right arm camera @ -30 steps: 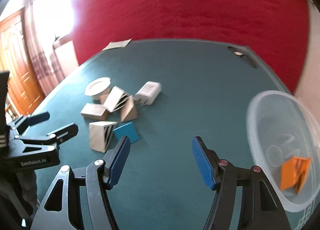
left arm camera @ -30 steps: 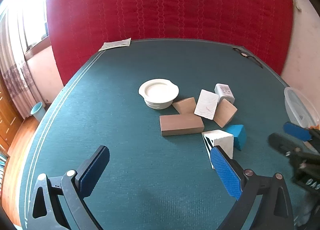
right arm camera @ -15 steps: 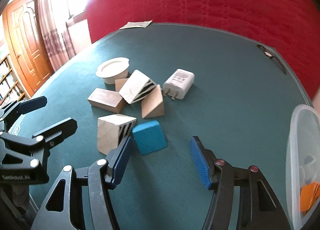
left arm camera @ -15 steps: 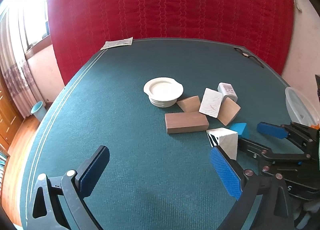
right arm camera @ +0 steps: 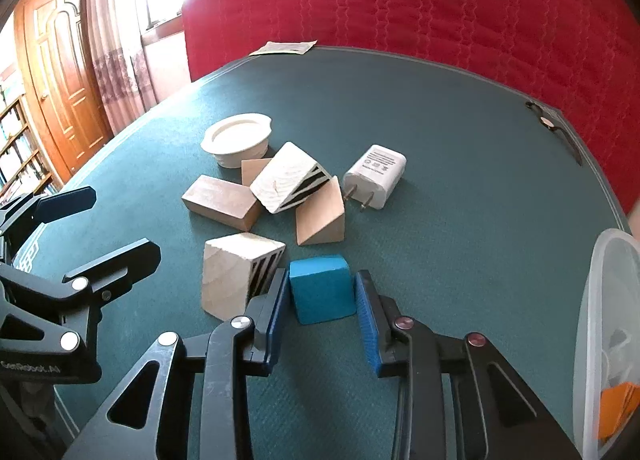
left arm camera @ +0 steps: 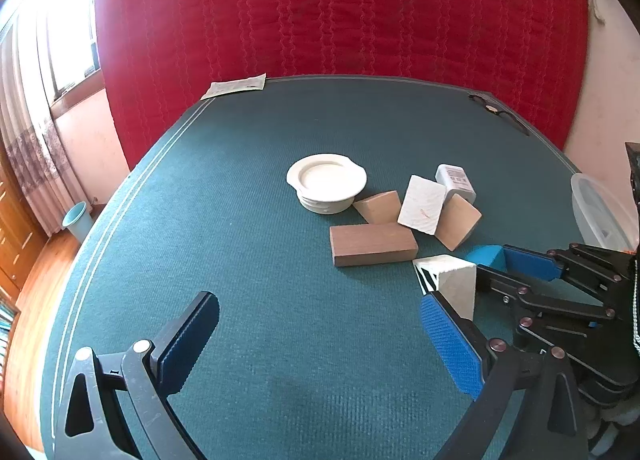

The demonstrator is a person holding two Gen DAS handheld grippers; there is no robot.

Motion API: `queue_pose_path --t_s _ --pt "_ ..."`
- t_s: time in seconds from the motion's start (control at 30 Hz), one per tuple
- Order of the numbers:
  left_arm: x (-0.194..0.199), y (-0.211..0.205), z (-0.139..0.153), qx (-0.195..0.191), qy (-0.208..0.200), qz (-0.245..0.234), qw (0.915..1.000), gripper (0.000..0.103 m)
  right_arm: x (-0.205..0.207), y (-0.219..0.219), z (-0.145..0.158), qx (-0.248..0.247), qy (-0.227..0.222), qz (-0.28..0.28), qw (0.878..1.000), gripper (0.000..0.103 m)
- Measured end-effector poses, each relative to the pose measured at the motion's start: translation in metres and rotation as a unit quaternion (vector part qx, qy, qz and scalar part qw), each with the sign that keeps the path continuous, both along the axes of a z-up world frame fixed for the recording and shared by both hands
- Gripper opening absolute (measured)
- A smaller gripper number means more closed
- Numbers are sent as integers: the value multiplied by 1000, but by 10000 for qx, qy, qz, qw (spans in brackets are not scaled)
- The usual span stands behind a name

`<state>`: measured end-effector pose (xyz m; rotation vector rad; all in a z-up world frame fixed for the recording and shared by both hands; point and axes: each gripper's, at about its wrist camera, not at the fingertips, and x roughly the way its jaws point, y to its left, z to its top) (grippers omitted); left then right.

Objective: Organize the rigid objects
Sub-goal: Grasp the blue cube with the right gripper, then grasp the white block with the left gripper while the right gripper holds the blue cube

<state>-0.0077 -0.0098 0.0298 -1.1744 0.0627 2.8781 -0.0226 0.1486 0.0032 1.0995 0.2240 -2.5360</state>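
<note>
The right gripper (right arm camera: pixel 322 296) is clenched on the blue block (right arm camera: pixel 322 288), one blue pad flat against each of its sides while it sits on the green table (right arm camera: pixel 460 188). Just left of the left-hand jaw, almost touching it, stands a pale striped block (right arm camera: pixel 236 272). Beyond the jaws lie a plain wooden wedge (right arm camera: pixel 320 216), a second striped wedge (right arm camera: pixel 290 176) leaning over it, a brown rectangular block (right arm camera: pixel 220 202) and a white charger (right arm camera: pixel 376 176); farther still is a white dish (right arm camera: pixel 238 138). To the right of the jaws, near the table edge, a clear plastic container (right arm camera: pixel 600 324) holds an orange piece (right arm camera: pixel 618 404).

The left gripper (left arm camera: pixel 320 344) hovers with its jaws released, wide apart, nothing between them but bare table. The blue block lies ahead and to the right of its right-hand jaw, mostly hidden behind the striped block.
</note>
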Motion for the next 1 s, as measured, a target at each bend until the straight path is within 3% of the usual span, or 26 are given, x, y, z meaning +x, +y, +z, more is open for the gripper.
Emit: queue_pose_path --t_s 0.4,0.83,1.0 --pt "1 28 0 -69 9 -273 9996 102 15 45 1 -9 -1 -514 9987 34" --pt "-16 55 -3 11 -80 -277 9996 102 19 54 2 -98 -22 -657 9978 34" --pt "-23 58 -8 130 -295 -194 9993 82 20 54 1 -142 -33 -663 9977 34"
